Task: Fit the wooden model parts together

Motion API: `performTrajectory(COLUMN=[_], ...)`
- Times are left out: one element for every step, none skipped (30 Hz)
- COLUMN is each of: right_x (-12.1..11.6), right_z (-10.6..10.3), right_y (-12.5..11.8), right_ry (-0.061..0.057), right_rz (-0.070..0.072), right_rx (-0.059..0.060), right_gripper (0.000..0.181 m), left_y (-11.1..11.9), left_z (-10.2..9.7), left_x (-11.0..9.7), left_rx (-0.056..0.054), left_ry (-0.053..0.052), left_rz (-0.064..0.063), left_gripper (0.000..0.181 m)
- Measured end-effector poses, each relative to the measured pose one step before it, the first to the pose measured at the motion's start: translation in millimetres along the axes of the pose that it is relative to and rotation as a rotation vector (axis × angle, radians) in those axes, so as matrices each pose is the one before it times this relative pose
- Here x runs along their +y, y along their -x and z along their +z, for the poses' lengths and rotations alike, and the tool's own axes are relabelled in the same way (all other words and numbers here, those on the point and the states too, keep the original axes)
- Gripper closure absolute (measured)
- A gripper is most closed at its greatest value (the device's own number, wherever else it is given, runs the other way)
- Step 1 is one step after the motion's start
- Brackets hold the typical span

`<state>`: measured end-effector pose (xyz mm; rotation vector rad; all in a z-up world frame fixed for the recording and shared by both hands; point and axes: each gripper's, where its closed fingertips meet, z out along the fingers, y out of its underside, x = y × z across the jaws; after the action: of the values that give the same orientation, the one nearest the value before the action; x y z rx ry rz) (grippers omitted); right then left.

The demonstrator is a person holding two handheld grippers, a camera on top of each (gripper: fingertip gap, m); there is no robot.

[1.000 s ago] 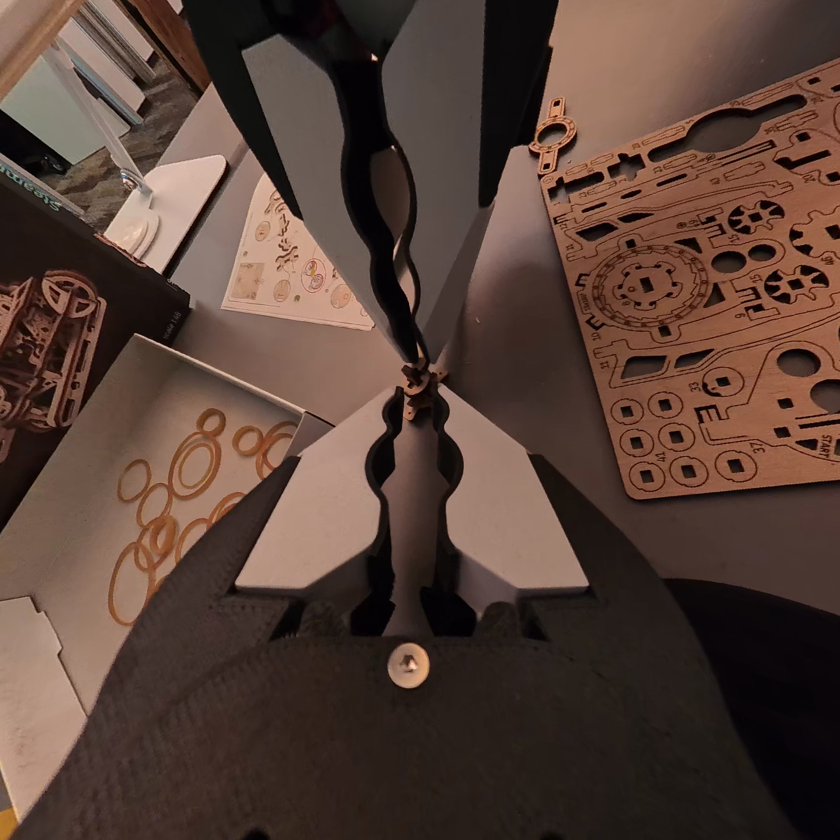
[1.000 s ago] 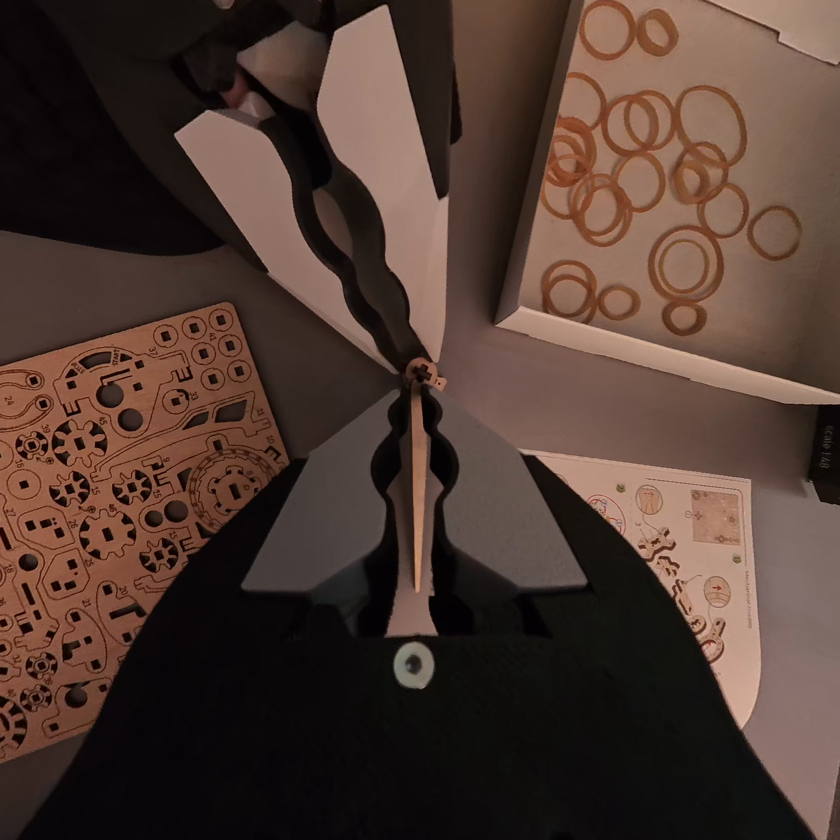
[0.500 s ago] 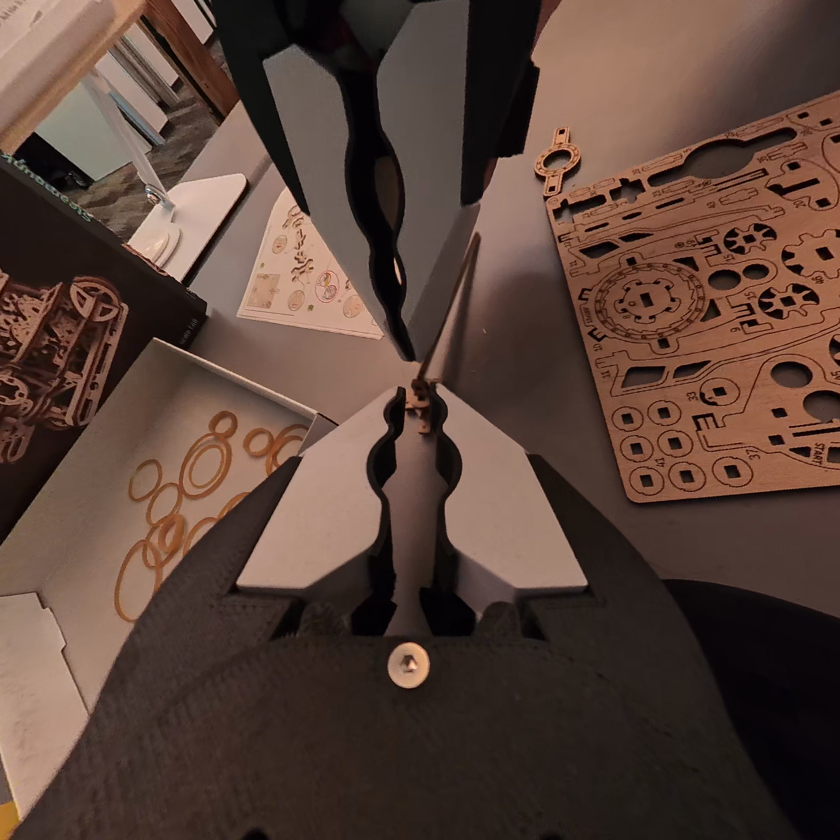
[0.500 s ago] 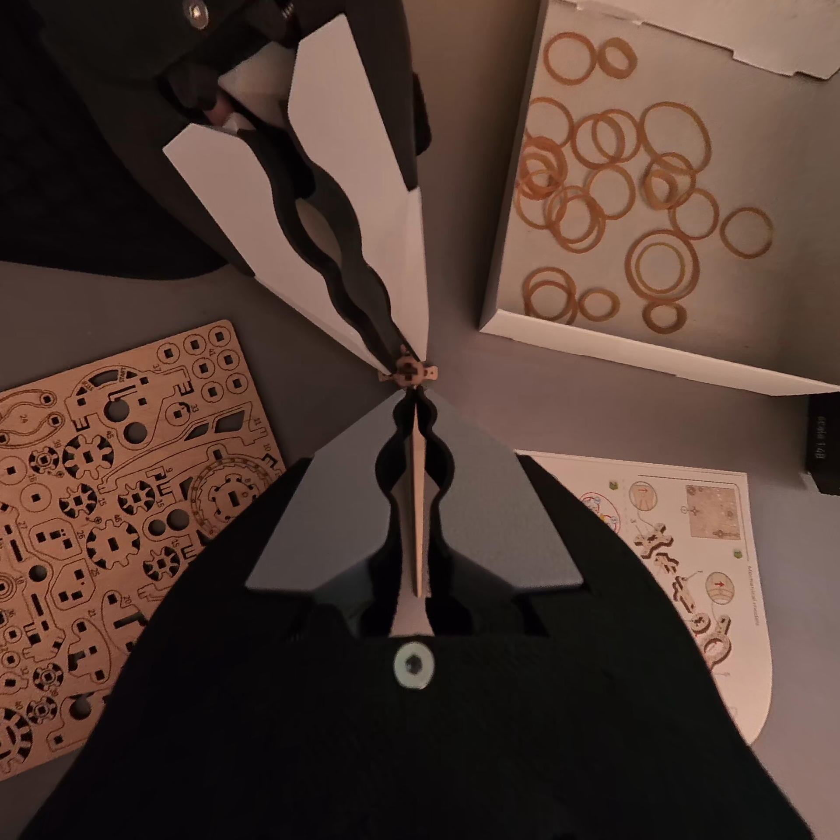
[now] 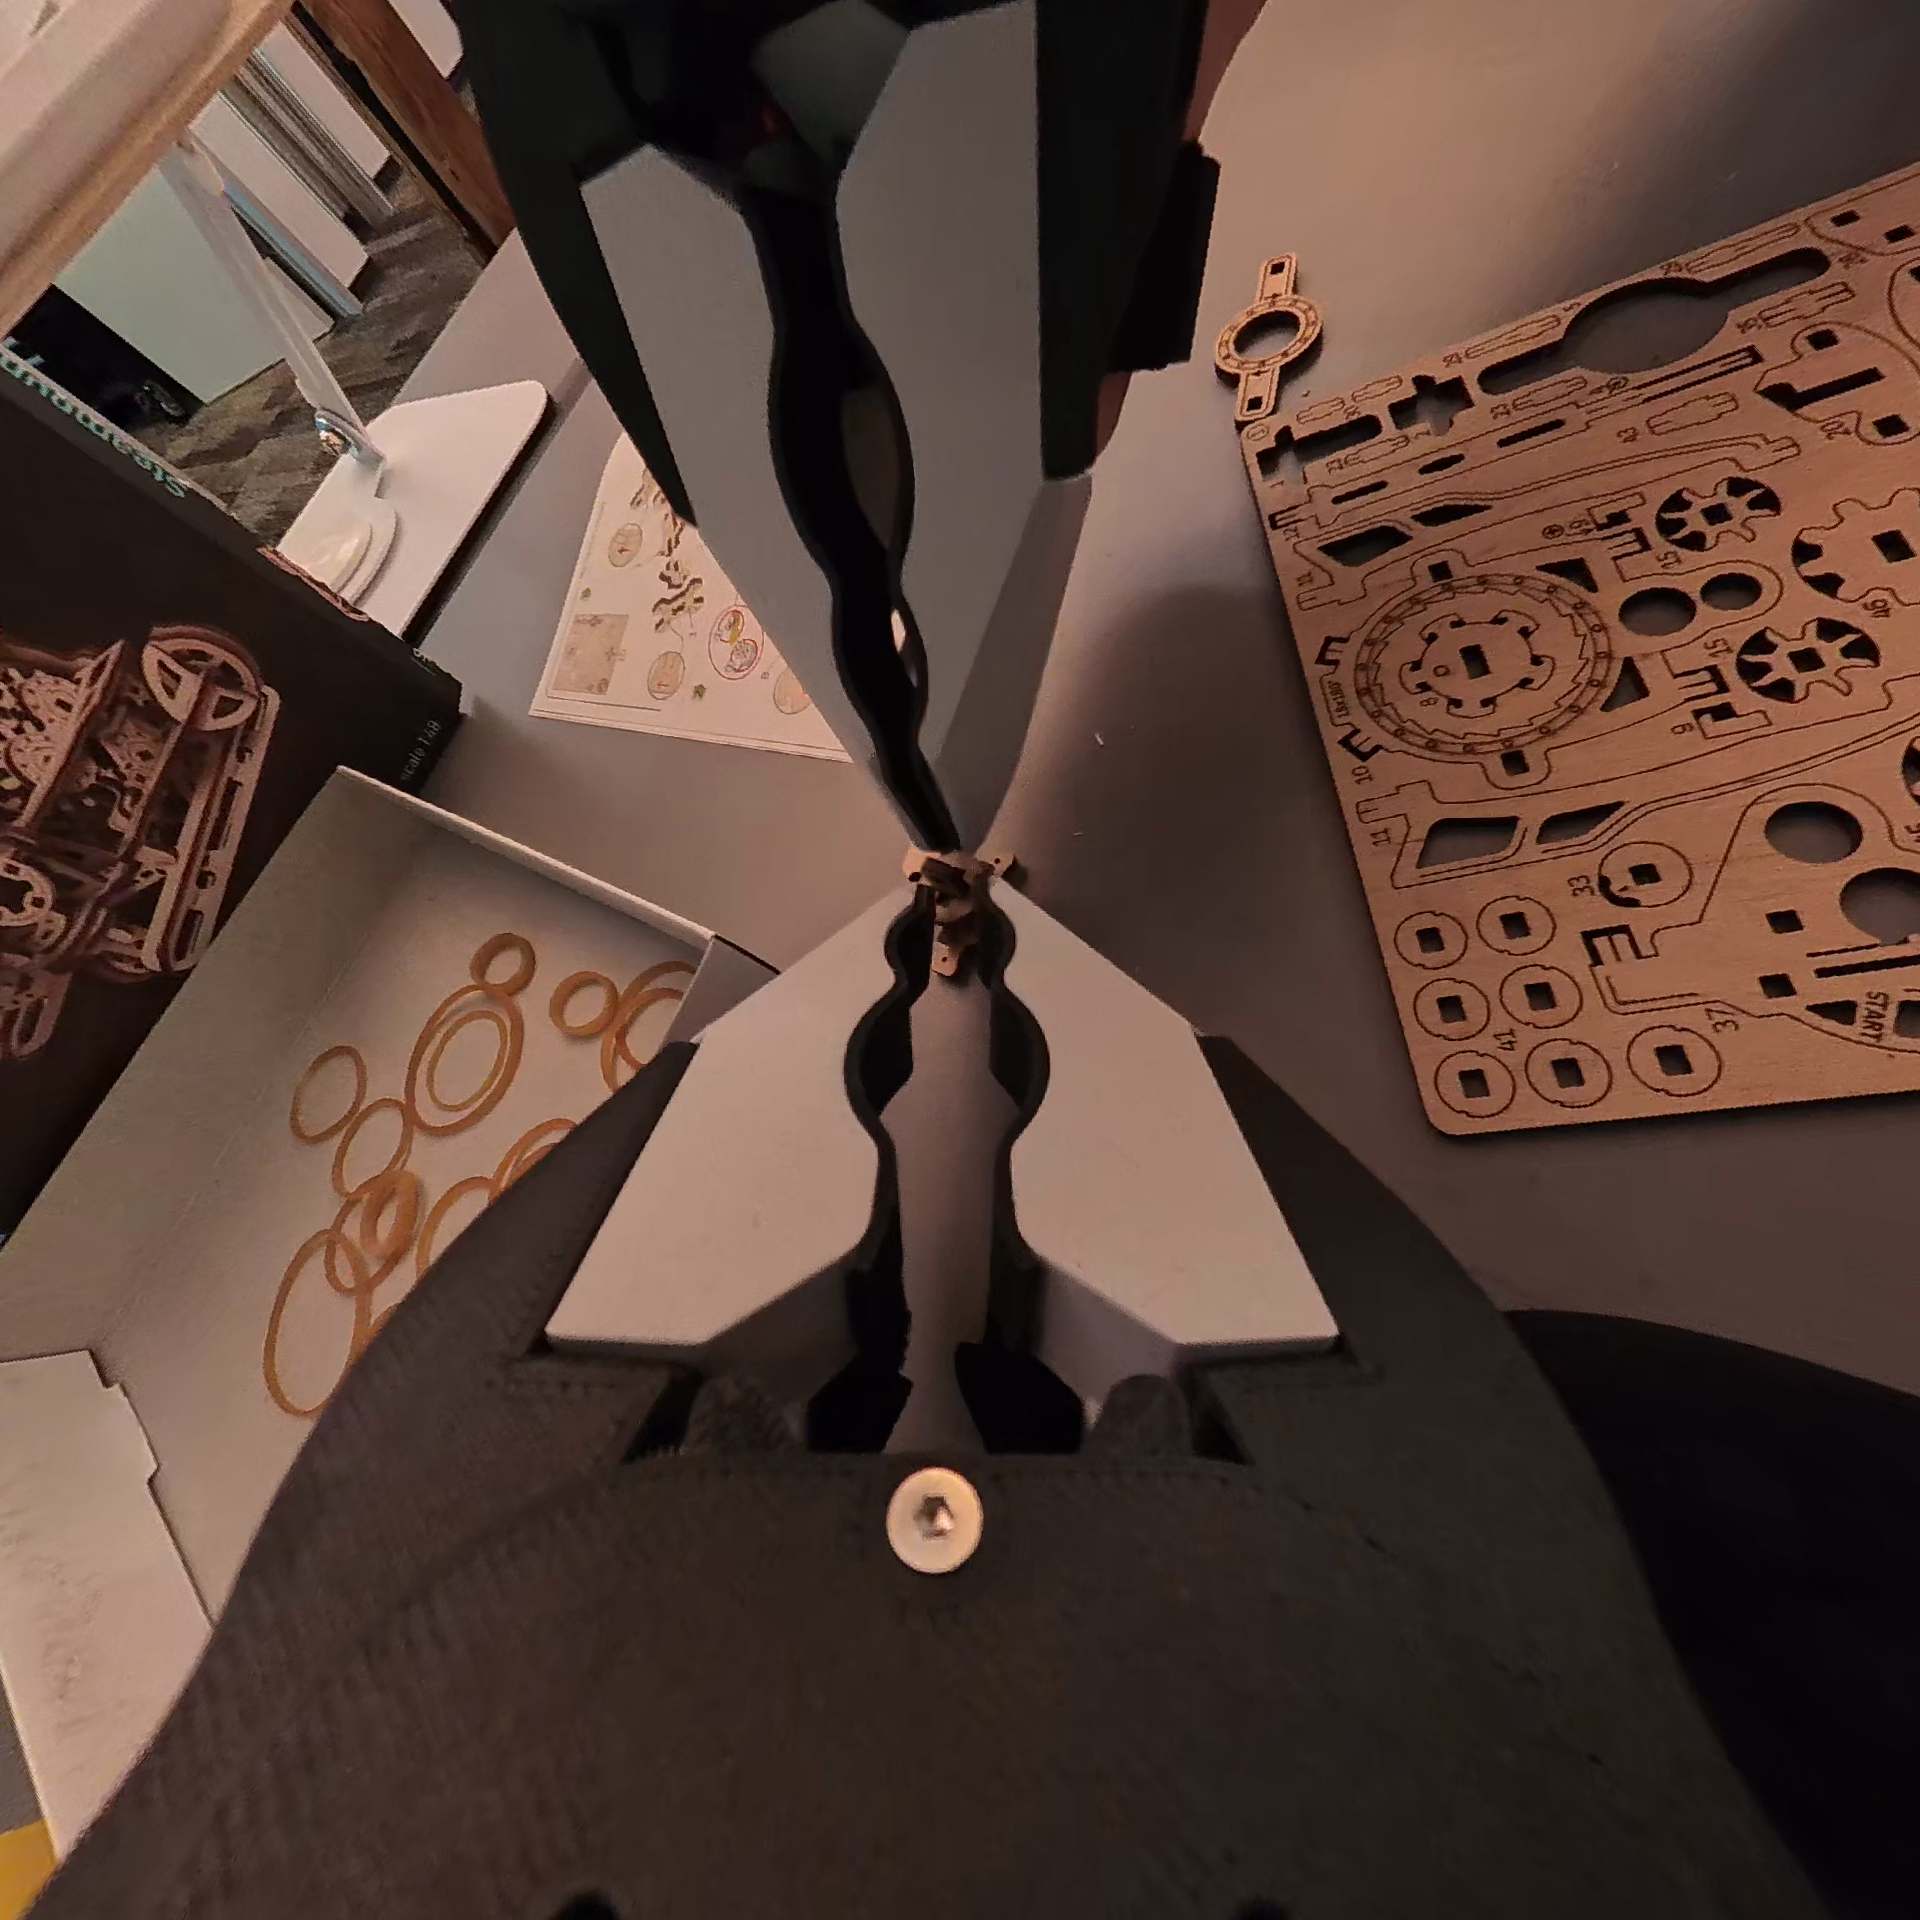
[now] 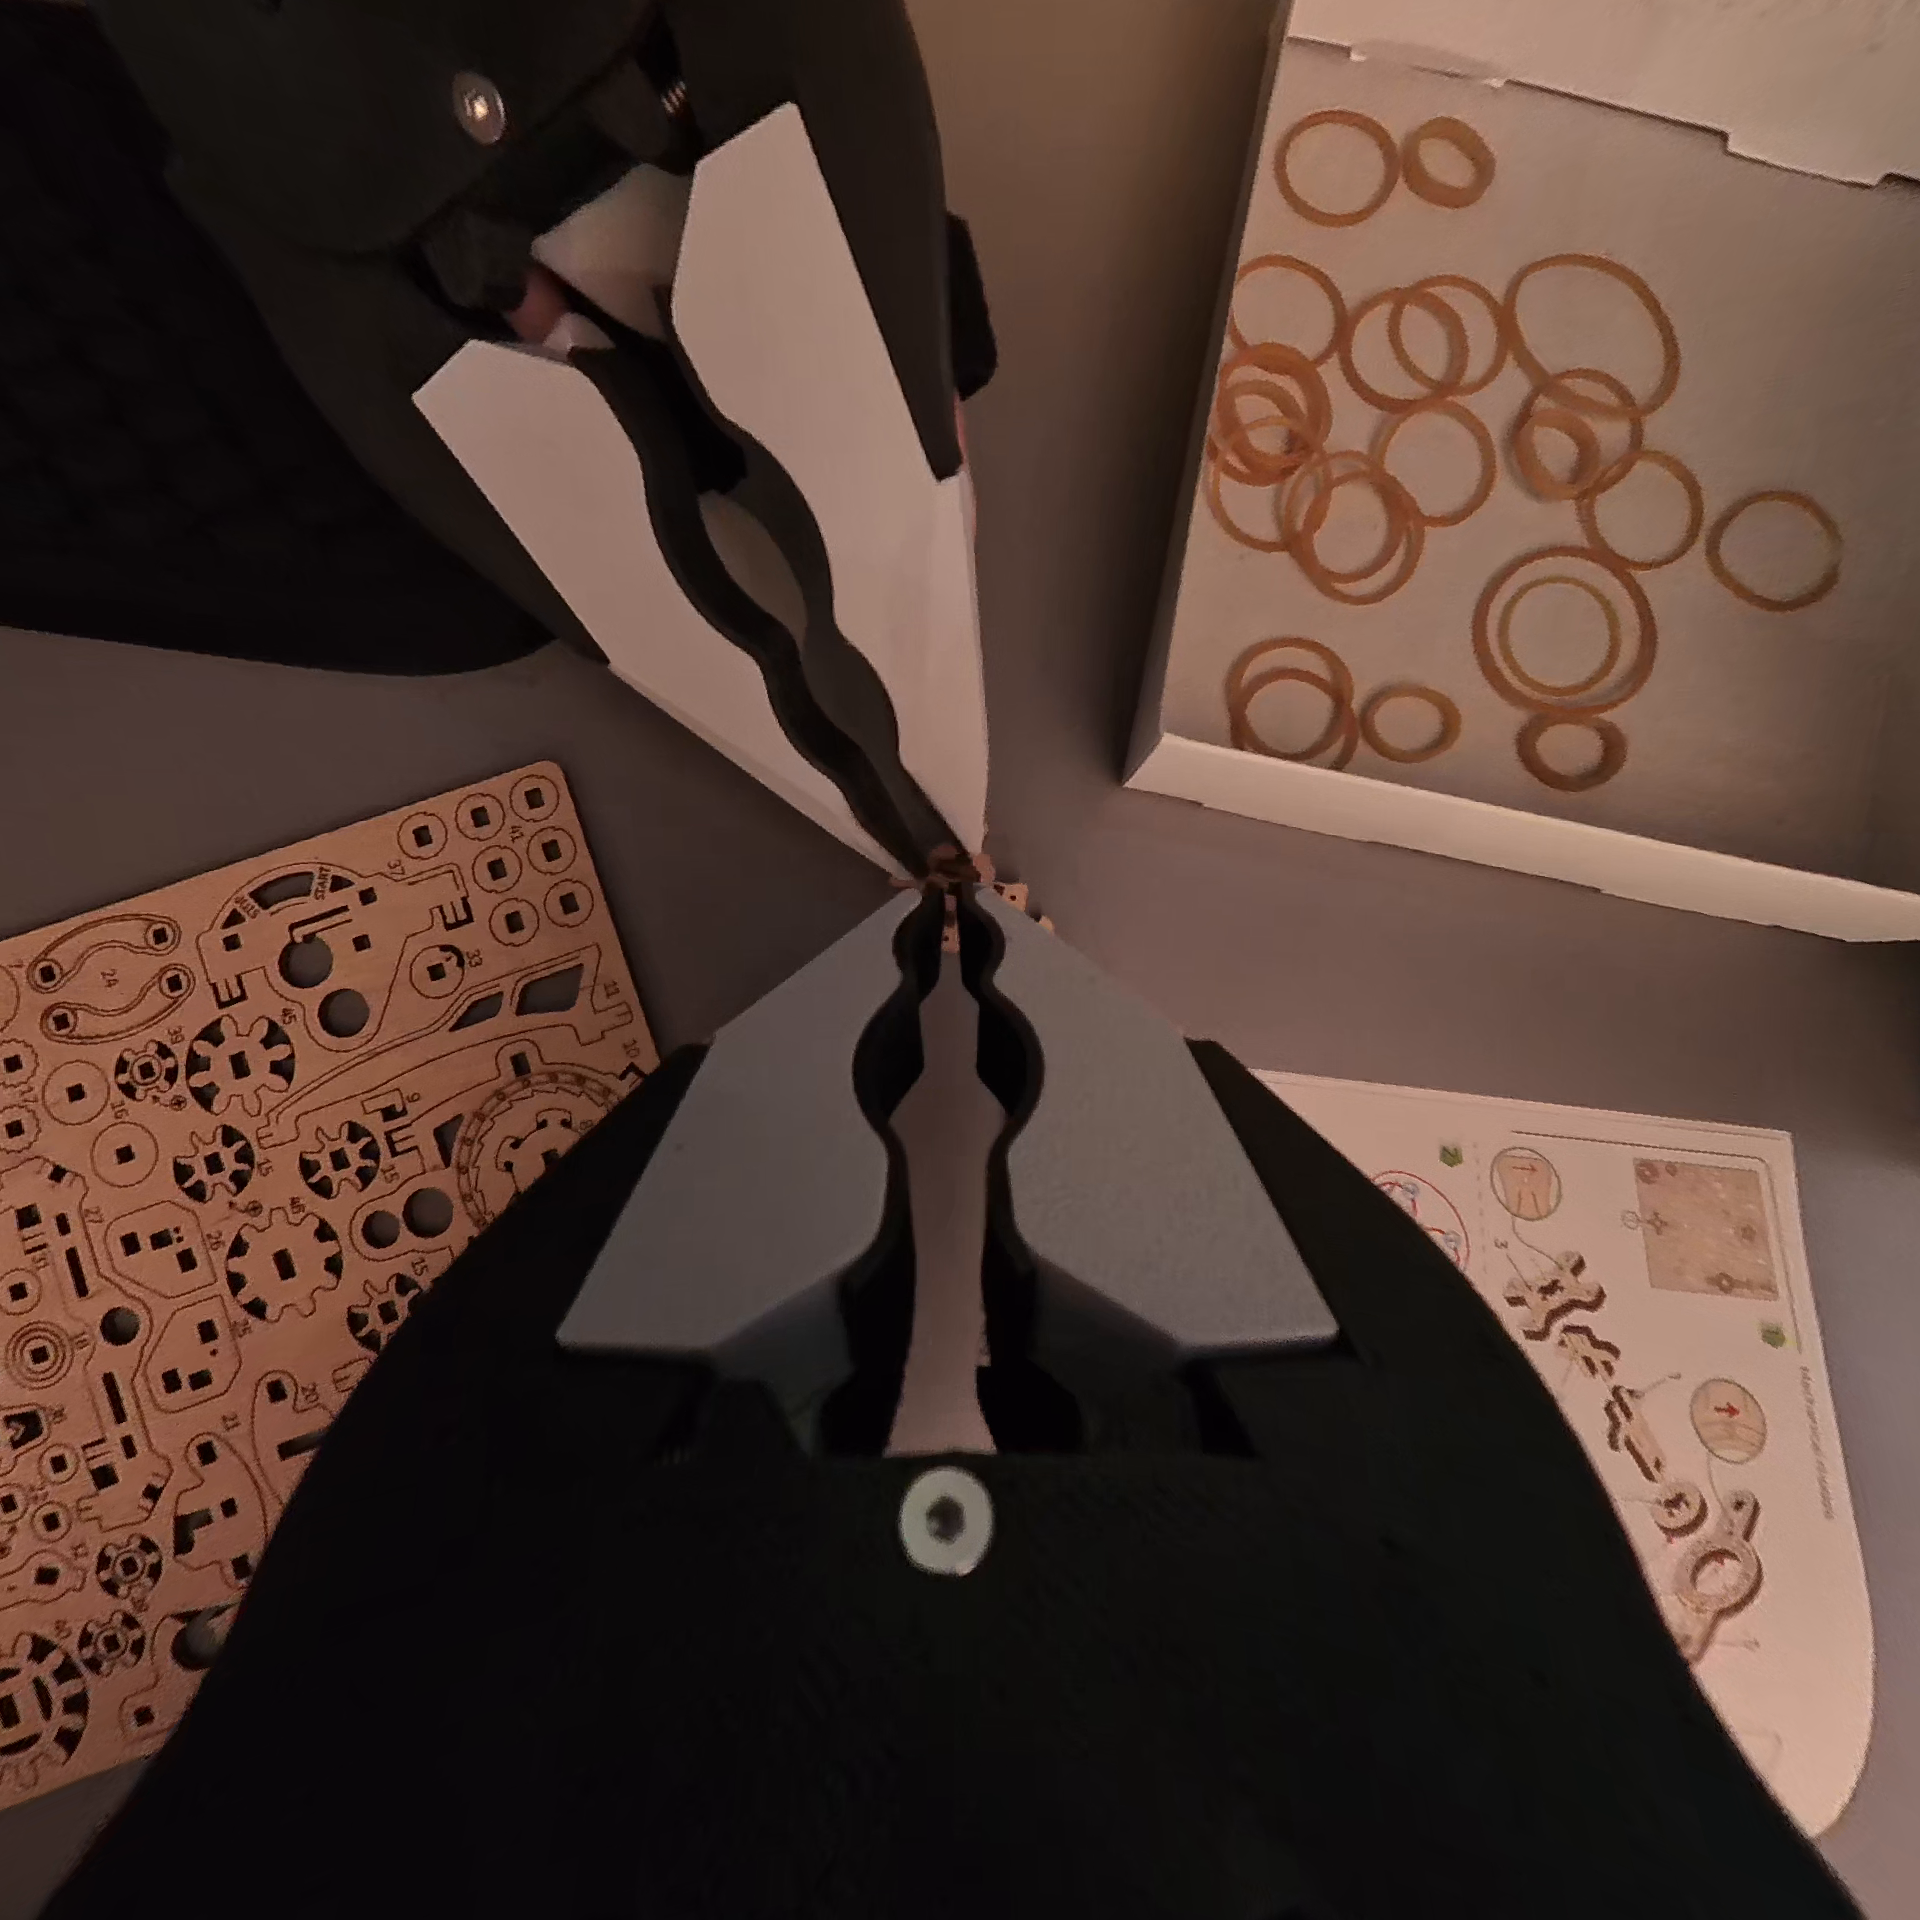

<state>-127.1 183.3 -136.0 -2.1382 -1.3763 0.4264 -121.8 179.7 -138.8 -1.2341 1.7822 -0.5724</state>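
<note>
My left gripper (image 5: 948,916) and right gripper (image 6: 943,916) meet tip to tip above the grey table. Both are shut on a small wooden assembly (image 5: 958,873) of tiny notched parts pinched between the two sets of tips. It also shows in the right wrist view (image 6: 971,875), with one tab sticking out to the right. In the left wrist view the right gripper (image 5: 930,826) comes down from the top. In the right wrist view the left gripper (image 6: 928,854) comes in from the upper left. How the parts join is hidden by the fingertips.
A laser-cut wooden sheet (image 5: 1621,675) lies to one side (image 6: 260,1195), with a loose ring-shaped part (image 5: 1270,338) beside it. A white box (image 5: 499,842) holds rubber bands (image 6: 1262,416). An instruction sheet (image 6: 1610,1351) and a dark kit box (image 5: 156,779) lie nearby. The tips of both grippers are at nearly the same place.
Half a second ago the tips stood slightly apart, with a thin wooden strip edge-on in the right gripper. Now the tips are together again and that strip no longer shows.
</note>
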Motion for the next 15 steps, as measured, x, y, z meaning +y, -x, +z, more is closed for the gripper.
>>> performTrajectory(right_x=[0.87,0.34,0.04,0.12,0.13,-0.16,0.51,-0.44,-0.14,-0.11,-0.41,-0.20,0.17,0.40,0.61], right_z=[1.08,0.89,0.69,0.52,0.58,0.59,0.49,0.02,0.02,0.08,0.25,0.22,-0.01,-0.10,-0.10], right_y=[0.50,-0.36,-0.86,-0.38,0.52,0.07,-0.36,0.00,0.06,-0.14,-0.25,-0.15,0.06,0.07,-0.03], right_ry=[0.0025,-0.0001,-0.0011,-0.0006,0.0013,-0.0008,0.0033,-0.0018,0.0009,0.0000,-0.0016,-0.0016,0.0032,0.0056,0.0067], right_rz=[0.0011,0.0009,-0.0006,-0.0003,0.0012,0.0004,-0.0008,0.0012,0.0005,-0.0001,-0.0001,0.0005,0.0015,0.0012,0.0002], right_rx=[-0.0063,-0.0007,0.0043,0.0008,-0.0047,-0.0007,0.0012,-0.0008,-0.0008,0.0006,0.0017,0.0007,-0.0016,-0.0022,-0.0020], right_gripper=[0.179,0.178,0.178,0.178,0.178,0.178,0.178,0.178,0.178,0.179,0.179,0.179,0.179,0.179,0.179], left_y=[-0.14,-0.07,-0.04,-0.08,-0.17,0.28,0.64,0.32,0.18,-0.11,-0.18,-0.29,-0.47,-0.50,-0.32], left_z=[0.12,0.00,0.03,-0.08,0.01,-0.02,0.06,-0.13,-0.01,0.02,0.16,0.14,0.08,0.17,0.11], left_x=[0.06,0.00,-0.01,-0.03,-0.09,-0.01,0.08,-0.02,0.02,0.07,0.16,0.14,0.14,0.01,-0.05], left_rx=[-0.0004,-0.0007,-0.0007,0.0002,0.0007,-0.0013,-0.0016,0.0008,0.0022,0.0020,0.0014,0.0018,0.0037,0.0031,0.0016], left_ry=[0.0005,0.0004,0.0000,-0.0003,-0.0003,-0.0001,0.0000,0.0000,0.0001,0.0006,0.0010,0.0012,0.0014,0.0012,0.0007], left_rz=[0.0020,0.0020,0.0013,0.0008,0.0003,-0.0017,-0.0044,-0.0052,-0.0040,-0.0022,-0.0008,-0.0003,-0.0011,-0.0014,-0.0004], left_gripper=[0.177,0.177,0.177,0.176,0.175,0.174,0.173,0.172,0.172,0.172,0.172,0.173,0.175,0.175,0.176])
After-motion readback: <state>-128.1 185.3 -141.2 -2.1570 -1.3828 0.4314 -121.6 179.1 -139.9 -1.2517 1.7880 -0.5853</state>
